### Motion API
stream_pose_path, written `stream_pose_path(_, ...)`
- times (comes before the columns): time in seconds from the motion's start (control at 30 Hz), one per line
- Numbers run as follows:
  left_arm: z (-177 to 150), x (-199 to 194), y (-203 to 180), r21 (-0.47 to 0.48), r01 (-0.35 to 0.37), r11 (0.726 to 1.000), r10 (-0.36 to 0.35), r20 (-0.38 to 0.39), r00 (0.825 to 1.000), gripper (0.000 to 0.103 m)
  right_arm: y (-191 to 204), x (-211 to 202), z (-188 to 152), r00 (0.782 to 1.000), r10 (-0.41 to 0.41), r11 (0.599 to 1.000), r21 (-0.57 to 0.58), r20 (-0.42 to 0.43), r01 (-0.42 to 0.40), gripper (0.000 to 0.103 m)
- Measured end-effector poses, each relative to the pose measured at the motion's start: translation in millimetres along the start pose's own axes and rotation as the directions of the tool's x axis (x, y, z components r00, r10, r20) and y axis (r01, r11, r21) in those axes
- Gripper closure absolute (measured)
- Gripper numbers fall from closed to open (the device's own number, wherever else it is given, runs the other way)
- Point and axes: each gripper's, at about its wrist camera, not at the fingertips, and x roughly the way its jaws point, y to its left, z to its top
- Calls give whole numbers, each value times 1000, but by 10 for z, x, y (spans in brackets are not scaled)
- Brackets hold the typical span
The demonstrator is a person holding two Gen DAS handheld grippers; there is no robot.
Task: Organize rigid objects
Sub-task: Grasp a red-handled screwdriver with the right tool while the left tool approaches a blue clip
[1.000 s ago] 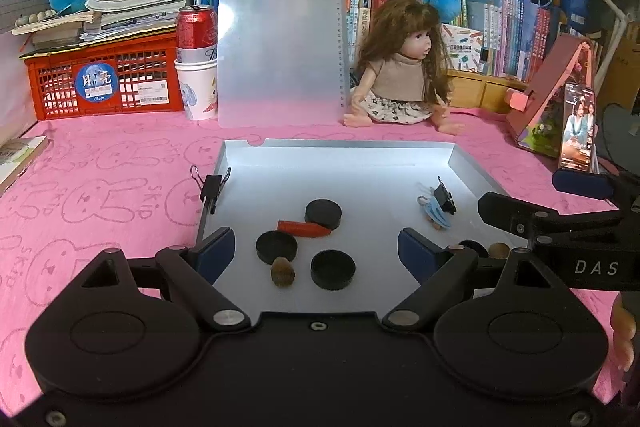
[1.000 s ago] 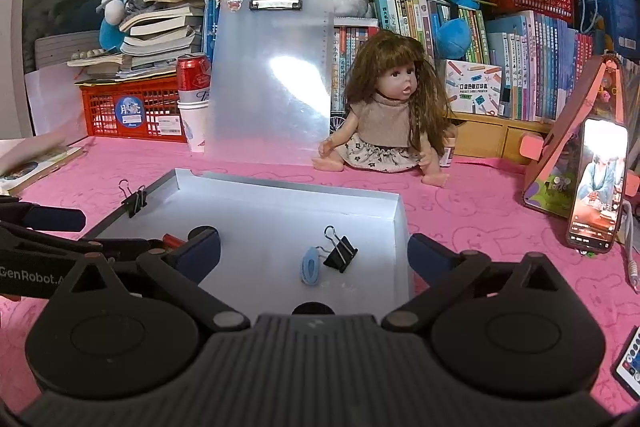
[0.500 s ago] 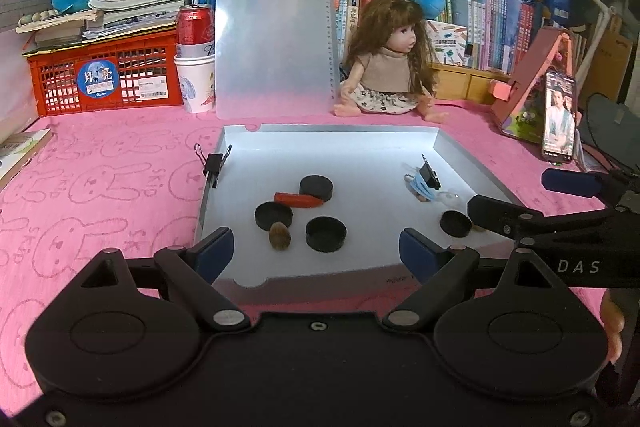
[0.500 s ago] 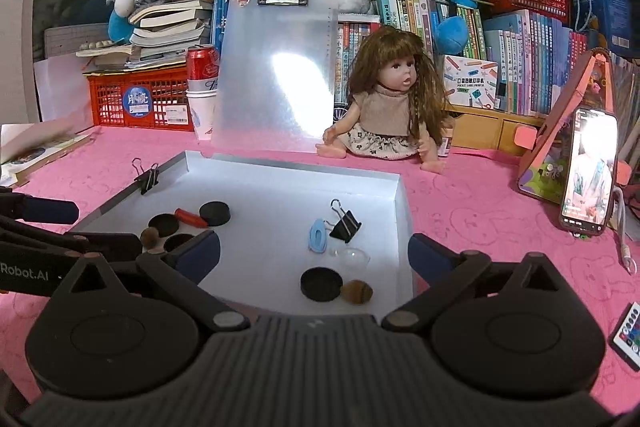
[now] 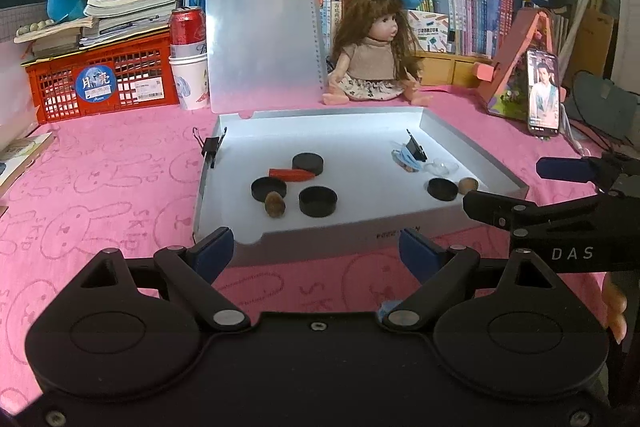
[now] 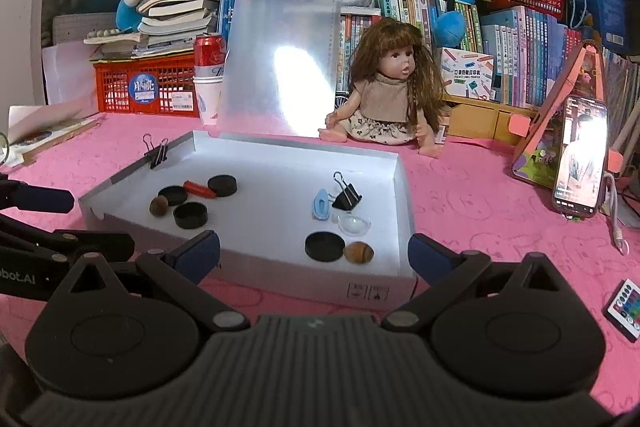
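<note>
A shallow white box point(image 5: 320, 235) point(image 6: 280, 281) lies on the pink cloth. In it are several black round caps point(image 5: 318, 201) point(image 6: 325, 246), a red stick point(image 5: 291, 174) point(image 6: 199, 189), two brown nuts point(image 5: 274, 203) point(image 6: 359, 252), a blue clip point(image 6: 321, 204), a black binder clip point(image 6: 346, 194) and a clear dome point(image 6: 354, 225). Another binder clip point(image 5: 211, 148) grips the box's left wall. My left gripper point(image 5: 316, 253) is open and empty in front of the box. My right gripper point(image 6: 314, 251) is open and empty at the box's near edge.
A doll point(image 5: 374, 67) and a translucent clipboard point(image 5: 262, 35) stand behind the box. A red crate point(image 5: 100, 79), a can on cups point(image 5: 187, 59), books and plush toys line the back. A phone point(image 6: 580, 155) leans at right; a remote point(image 6: 626, 309) lies near right.
Both grippers have drawn back toward me from over the box; the whole box and its near wall now show. Both stay open and empty.
</note>
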Motion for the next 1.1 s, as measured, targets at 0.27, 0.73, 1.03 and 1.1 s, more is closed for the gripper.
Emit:
stream_pose_path(0.27, -158, -57, -20, 3, 34, 999, -34, -38, 999, 15, 9, -77, -123, 1000, 21, 1000, -17, 4, -21, 0)
stream_pose_path(0.73, -323, -59, -17, -1, 41, 999, -41, -85, 996, 19, 69, -162, -343, 991, 129, 985, -106, -39, -133, 0)
stream_pose_path(1.03, -353, 9, 100, -16, -16, 1000, 14, -100, 995, 19, 223, -104, -415, 982, 176, 974, -134, -71, -184, 0)
stream_pose_path(1.1, -356, 12, 121, -20, -22, 1000, 20, -101, 995, 19, 271, -75, -423, 980, 178, 972, -140, -84, -189, 0)
